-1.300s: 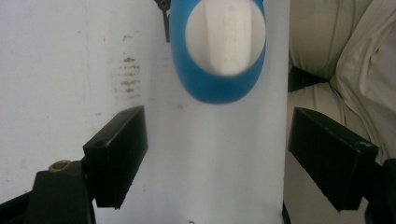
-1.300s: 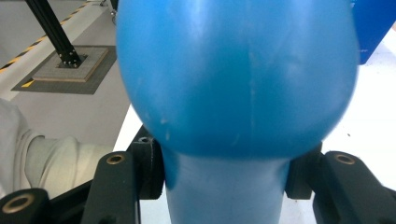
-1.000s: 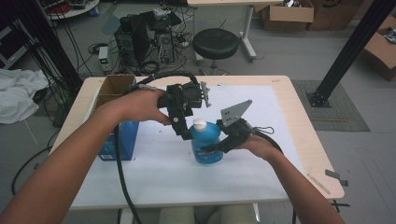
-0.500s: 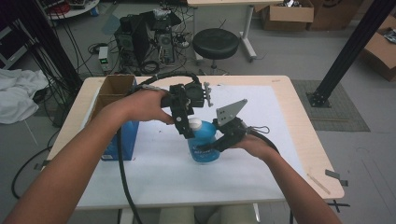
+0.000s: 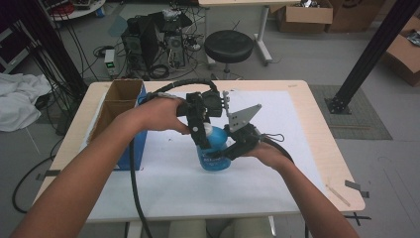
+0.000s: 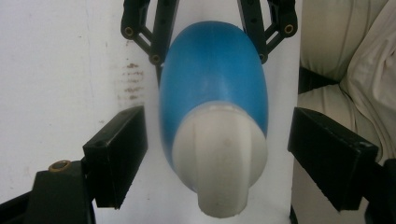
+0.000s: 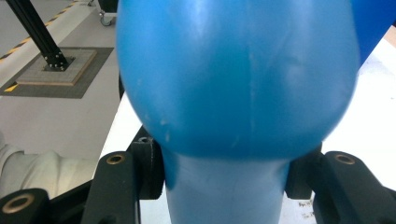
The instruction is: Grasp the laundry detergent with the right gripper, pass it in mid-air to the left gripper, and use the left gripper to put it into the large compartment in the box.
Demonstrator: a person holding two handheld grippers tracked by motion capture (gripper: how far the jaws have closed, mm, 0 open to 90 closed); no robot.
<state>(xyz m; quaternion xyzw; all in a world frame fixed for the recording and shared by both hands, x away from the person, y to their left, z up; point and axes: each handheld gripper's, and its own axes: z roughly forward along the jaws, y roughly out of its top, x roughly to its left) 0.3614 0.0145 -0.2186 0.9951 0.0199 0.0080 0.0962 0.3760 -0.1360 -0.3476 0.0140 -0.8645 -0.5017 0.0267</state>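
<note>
We have the blue bottle (image 5: pixel 214 151) standing mid-desk, right gripper (image 5: pixel 232 148) clenched on its body. Left gripper (image 6: pixel 215 154) straddles the white cap (image 6: pixel 219 158), jaws released, not touching. Judged step: uncapping; next we close on the cap and twist.

I am looking down at a pale wooden table (image 5: pixel 322 124) with a white sheet (image 5: pixel 277 163) lying across its top. Beyond it a black round stool (image 5: pixel 229 46) is standing on the grey floor (image 5: pixel 317 54), next to a computer tower (image 5: pixel 143 39) trailing cables. Cardboard boxes (image 5: pixel 307 17) are sitting at the far side, and a black metal post (image 5: pixel 369 54) is slanting down to a mat (image 5: pixel 364 111).
</note>
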